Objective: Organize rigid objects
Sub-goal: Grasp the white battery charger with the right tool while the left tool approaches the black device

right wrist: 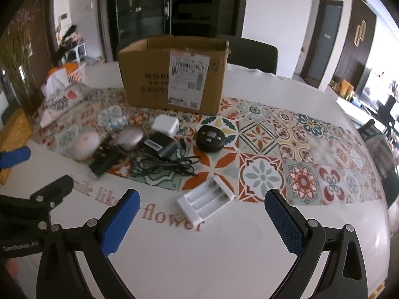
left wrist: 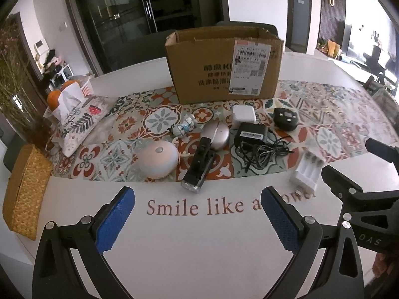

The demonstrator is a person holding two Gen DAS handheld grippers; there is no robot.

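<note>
Left gripper (left wrist: 198,214) and right gripper (right wrist: 202,216) hover side by side, jaws wide apart.

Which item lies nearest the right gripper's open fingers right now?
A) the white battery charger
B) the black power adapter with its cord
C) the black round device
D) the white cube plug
A: in the right wrist view the white battery charger lies empty on the table just ahead of the right gripper, with every other item farther back toward the cardboard box.

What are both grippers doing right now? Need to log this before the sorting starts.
Left gripper: open, holding nothing, above the white table.
Right gripper: open, holding nothing, near the white battery charger.
</note>
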